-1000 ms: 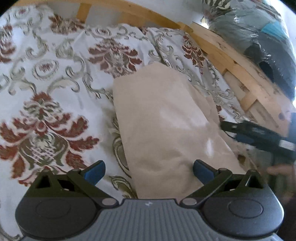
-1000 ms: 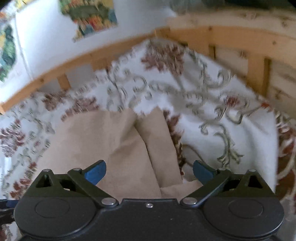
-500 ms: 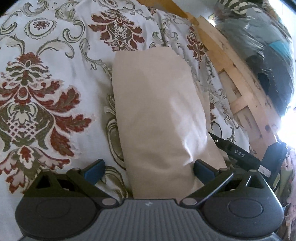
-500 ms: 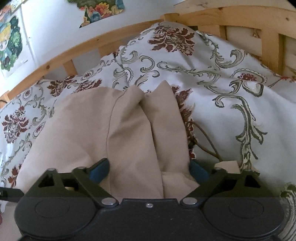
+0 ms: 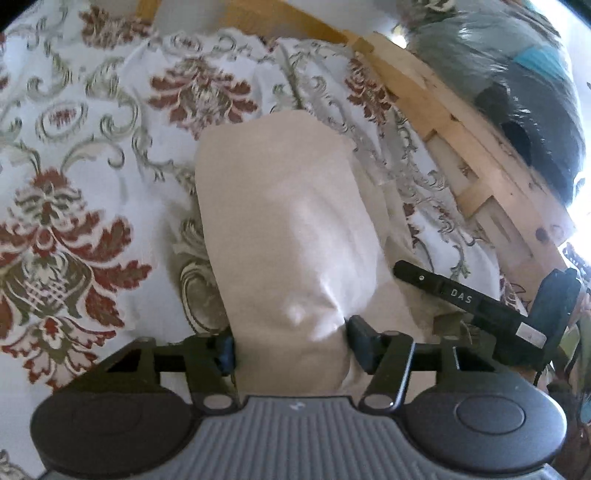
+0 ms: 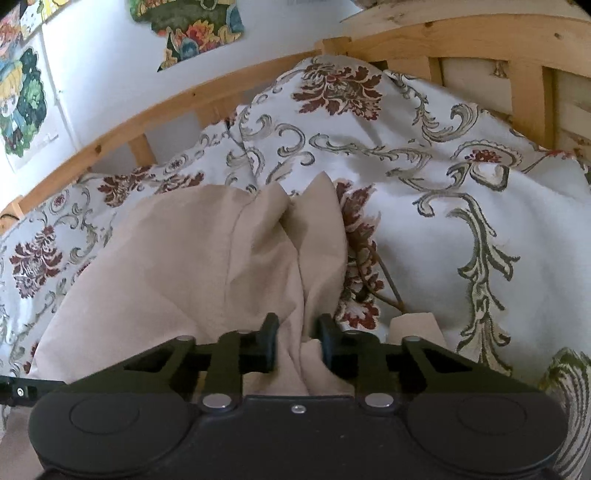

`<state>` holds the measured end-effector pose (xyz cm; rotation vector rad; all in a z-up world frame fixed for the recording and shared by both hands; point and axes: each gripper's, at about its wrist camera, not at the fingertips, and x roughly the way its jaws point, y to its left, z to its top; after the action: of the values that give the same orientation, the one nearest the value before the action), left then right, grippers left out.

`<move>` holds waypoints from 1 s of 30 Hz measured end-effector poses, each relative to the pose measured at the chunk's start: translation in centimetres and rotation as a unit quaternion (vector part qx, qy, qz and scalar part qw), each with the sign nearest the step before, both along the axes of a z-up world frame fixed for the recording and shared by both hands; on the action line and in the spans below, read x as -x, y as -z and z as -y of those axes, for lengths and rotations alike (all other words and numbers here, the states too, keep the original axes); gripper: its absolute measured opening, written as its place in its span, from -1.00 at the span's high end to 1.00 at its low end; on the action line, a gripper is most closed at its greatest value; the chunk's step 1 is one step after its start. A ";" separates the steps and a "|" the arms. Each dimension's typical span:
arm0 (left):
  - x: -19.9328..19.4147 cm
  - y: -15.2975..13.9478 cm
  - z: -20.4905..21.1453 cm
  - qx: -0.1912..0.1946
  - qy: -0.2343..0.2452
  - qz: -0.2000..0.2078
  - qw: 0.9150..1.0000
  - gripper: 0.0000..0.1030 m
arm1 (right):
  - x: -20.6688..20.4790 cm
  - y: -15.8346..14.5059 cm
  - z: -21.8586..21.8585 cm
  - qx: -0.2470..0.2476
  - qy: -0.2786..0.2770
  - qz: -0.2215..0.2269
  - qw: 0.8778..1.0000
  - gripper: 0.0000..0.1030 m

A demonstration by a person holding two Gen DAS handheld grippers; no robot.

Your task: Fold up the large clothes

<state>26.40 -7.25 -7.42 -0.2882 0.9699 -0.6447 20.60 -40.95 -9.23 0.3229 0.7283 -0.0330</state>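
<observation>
Under both my cameras lies a white bedspread (image 5: 92, 155) patterned with dark red flowers and grey-green scrolls, spread over a bed with a pale wooden frame (image 6: 436, 40) whose rail and slats run round the far side of the bedspread. Beyond the frame in my right view is a white wall (image 6: 99, 70) carrying colourful cartoon pictures (image 6: 192, 22); beyond the frame in my left view sits a dark bundle wrapped in shiny plastic (image 5: 517, 99). On the bedspread lies the beige garment (image 5: 288, 229), a long folded strip reaching away from me toward the frame, with rumpled folds at its near end. My left gripper (image 5: 290, 341) has its blue-tipped fingers (image 5: 360, 334) partly closed, one against each side of the garment's near end, which bunches up between them. My right gripper (image 6: 295, 341) has its fingers (image 6: 269, 341) drawn much closer together, nipping a narrow gathered fold of the same garment (image 6: 207, 266). From my left view, the right gripper's black body (image 5: 476, 302), marked DAS, shows at the garment's right edge, near the frame. Beside the right gripper on the bedspread I see a small pale tag (image 6: 413, 326) with a thin cord running to it, just off the garment's edge
</observation>
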 end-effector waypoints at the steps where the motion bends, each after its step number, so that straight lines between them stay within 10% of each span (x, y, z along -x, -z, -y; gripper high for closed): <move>1: 0.4 -0.6 -0.2 -0.001 0.001 0.007 1.000 -0.10 | 0.3 -0.4 -0.2 -0.002 -0.004 0.009 1.000 0.71; 11: 2.9 -3.8 -5.4 -0.001 -0.018 0.073 0.997 0.04 | 2.1 -5.5 -7.5 0.010 -0.098 0.129 0.987 0.91; 17: 1.9 -1.5 -8.1 0.003 -0.030 0.029 0.999 0.03 | 0.1 -4.2 -10.1 0.055 -0.090 0.067 0.992 0.87; 23: 1.3 0.2 -9.1 0.013 -0.031 0.007 0.999 -0.10 | -1.4 -1.2 -6.9 0.046 -0.026 -0.020 0.998 -0.02; 30: 0.8 1.8 -9.4 0.001 -0.035 -0.015 0.999 -0.45 | -2.5 1.6 -6.4 -0.050 -0.089 -0.032 0.994 -0.80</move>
<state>25.55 2.16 -9.19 -0.3324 0.9841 -0.5791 23.05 -34.60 -10.81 0.3531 0.8210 0.1641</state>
